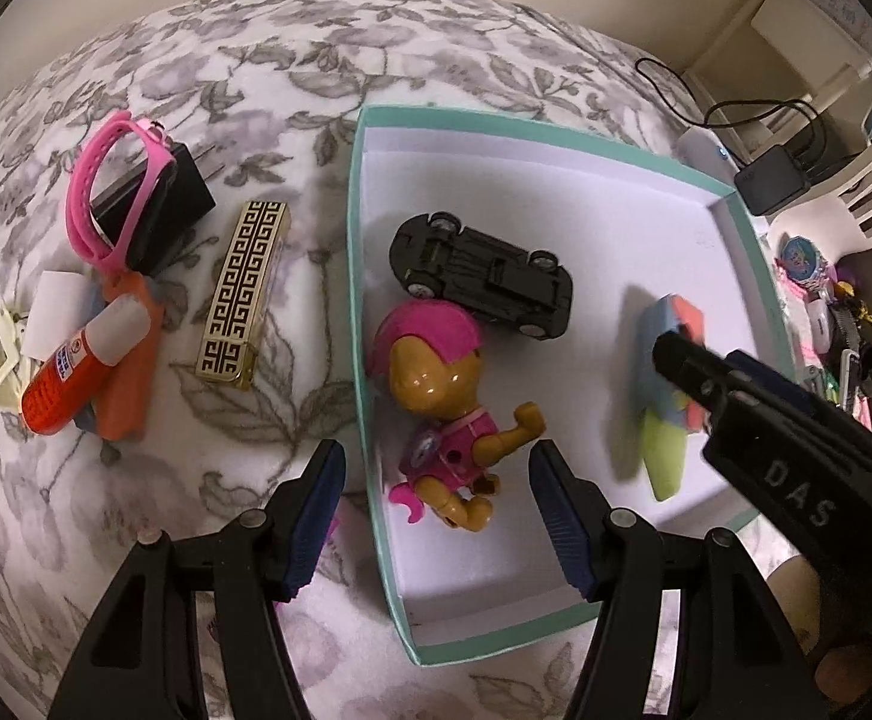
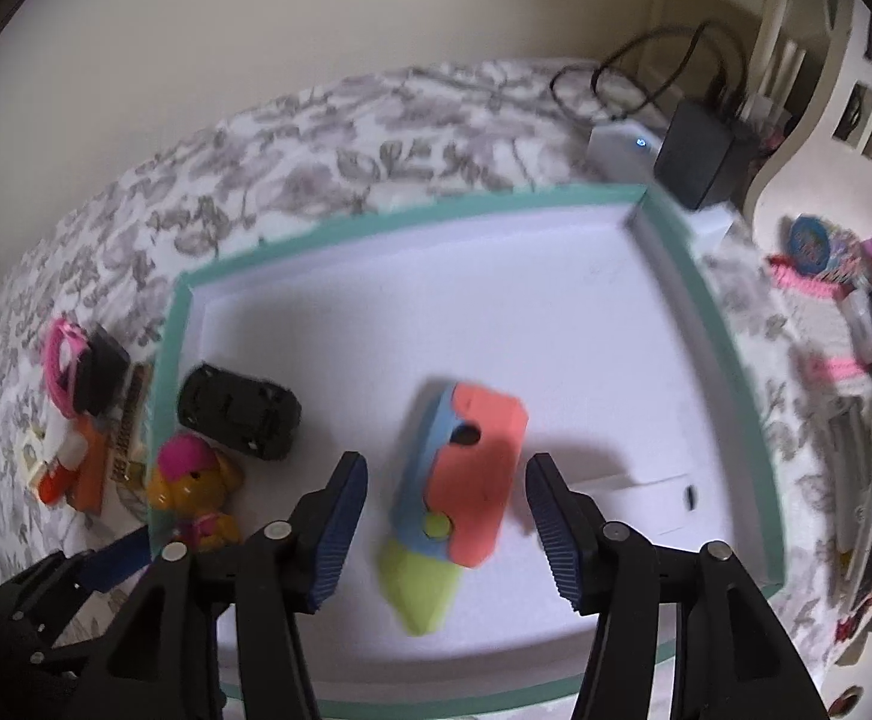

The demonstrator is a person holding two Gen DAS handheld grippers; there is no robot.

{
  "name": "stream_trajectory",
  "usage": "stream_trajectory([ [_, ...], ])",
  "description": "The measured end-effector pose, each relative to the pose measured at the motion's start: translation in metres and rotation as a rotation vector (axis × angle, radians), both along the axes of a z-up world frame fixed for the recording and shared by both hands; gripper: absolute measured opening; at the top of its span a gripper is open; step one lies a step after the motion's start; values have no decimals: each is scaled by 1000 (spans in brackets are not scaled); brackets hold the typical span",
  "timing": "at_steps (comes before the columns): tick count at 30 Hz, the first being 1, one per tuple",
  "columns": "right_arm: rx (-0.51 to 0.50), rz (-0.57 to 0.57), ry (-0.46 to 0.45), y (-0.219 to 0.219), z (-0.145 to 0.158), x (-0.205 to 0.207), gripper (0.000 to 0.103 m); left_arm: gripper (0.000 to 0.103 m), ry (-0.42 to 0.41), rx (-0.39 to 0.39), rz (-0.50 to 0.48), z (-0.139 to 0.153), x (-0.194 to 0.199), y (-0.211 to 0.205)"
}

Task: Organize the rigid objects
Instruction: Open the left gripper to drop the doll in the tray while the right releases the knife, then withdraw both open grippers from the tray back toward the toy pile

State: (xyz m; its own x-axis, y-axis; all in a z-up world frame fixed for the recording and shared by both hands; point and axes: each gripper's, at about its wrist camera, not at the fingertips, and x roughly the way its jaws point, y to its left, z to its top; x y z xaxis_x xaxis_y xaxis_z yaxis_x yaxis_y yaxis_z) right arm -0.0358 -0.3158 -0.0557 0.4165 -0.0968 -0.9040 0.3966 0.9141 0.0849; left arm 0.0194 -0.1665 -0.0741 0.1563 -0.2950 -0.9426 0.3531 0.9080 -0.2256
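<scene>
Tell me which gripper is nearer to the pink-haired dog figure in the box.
Left. The left gripper hangs open right over the dog figure, its fingers straddling the figure and the teal box wall. The right gripper is open farther right, over the carrot-shaped toy.

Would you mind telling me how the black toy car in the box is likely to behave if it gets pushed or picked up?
The car lies wheels-up, so a push would probably slide it on its roof rather than roll it. It looks like rigid plastic, so the grip likely won't deform it. It touches the dog figure, so a shove toward that side may nudge the figure too.
</scene>
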Motion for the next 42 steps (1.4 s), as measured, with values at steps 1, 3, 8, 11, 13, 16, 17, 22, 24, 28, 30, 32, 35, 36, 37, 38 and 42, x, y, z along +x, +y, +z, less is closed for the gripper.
stream_trajectory([
  [1,-8,0,-14,0,5,0,60,65,0,-10,0,0,2,0],
  [3,-28,-1,-42,2,16,-2,60,65,-9,-25,2,7,2,3],
  [8,-63,2,-105,5,38,-7,60,65,-50,-40,19,27,5,8],
  [11,-76,-1,-130,7,47,-9,60,65,-89,-47,45,41,8,17],
  [13,-79,-5,-141,8,50,-10,60,65,-105,-55,69,46,9,26],
  [16,-78,-6,-156,7,55,-12,60,65,-127,-67,128,54,14,42],
  [17,-80,-4,-159,8,56,-13,60,65,-134,-68,146,57,15,47],
  [22,-104,11,-188,16,61,-15,80,73,-177,-79,229,69,24,72],
  [24,-105,32,-196,21,61,-13,84,83,-194,-76,263,72,25,82],
  [28,-121,67,-202,32,58,-10,103,90,-216,-43,315,72,29,96],
  [30,-133,86,-202,39,56,-8,103,98,-225,-28,346,72,31,103],
  [32,-134,96,-204,43,54,-7,103,98,-230,-23,370,72,33,110],
  [35,-109,100,-213,48,52,-6,103,98,-241,-26,407,74,35,122],
  [36,-100,101,-214,49,51,-5,103,98,-248,-26,422,75,36,127],
  [37,-87,102,-218,50,50,-5,103,98,-254,-24,432,77,36,131],
  [38,-77,105,-221,52,49,-4,103,98,-262,-18,446,79,37,136],
  [42,-54,134,-221,66,46,-1,103,98,-294,19,475,86,37,152],
])
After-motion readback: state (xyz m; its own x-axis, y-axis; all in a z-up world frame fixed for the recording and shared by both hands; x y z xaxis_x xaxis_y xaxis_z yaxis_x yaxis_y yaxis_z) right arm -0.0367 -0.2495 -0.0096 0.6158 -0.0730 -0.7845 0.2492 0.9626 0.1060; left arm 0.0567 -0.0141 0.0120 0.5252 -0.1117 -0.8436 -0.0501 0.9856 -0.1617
